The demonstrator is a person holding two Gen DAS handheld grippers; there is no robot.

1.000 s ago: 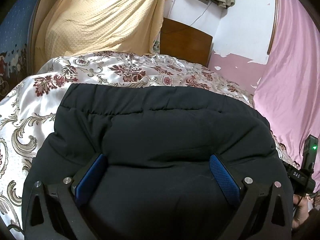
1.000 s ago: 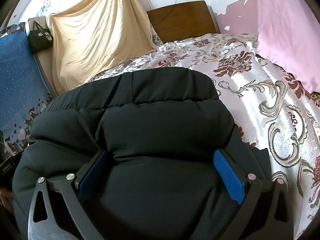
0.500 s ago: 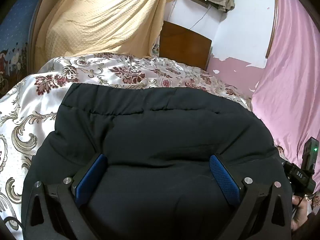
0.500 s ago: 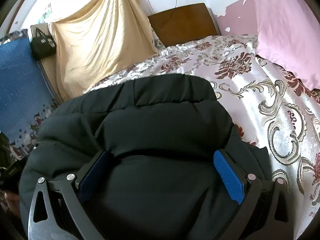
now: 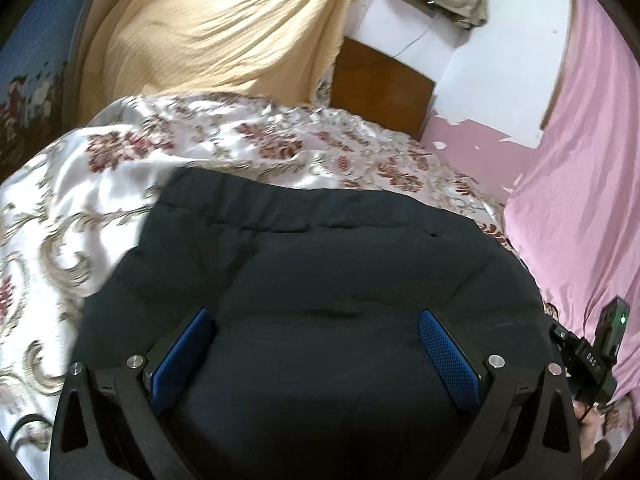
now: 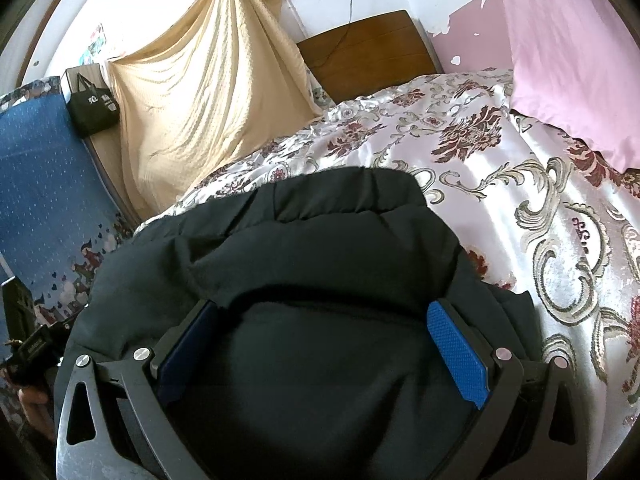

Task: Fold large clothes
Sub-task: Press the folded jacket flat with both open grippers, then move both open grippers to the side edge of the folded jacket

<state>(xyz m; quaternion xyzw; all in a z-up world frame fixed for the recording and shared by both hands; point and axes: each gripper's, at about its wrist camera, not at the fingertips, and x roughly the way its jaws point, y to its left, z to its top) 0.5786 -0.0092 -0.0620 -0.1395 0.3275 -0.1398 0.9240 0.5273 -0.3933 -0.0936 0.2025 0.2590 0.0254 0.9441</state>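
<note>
A large black padded jacket (image 5: 320,264) lies on the floral satin bedspread (image 5: 80,184) and fills the lower half of both views (image 6: 320,260). My left gripper (image 5: 316,344) has its jaws wide apart, with the jacket's padding bulging up between the blue pads (image 5: 448,356). My right gripper (image 6: 324,344) is also wide open over the jacket, blue pads (image 6: 460,356) either side of a raised fold. Whether either gripper presses on the cloth is not visible. The right gripper's body shows at the left wrist view's right edge (image 5: 592,356).
A yellow blanket (image 5: 224,28) hangs at the back beside a wooden headboard (image 5: 380,84). Pink cloth (image 5: 580,184) drapes along the right side of the bed (image 6: 568,52). Blue fabric (image 6: 44,192) and a black bag (image 6: 92,108) are at the left.
Both cameras have tilted and risen slightly, showing more of the wall and bedspread. The jacket's far edge sits lower in view. Both grippers' jaws stay wide apart.
</note>
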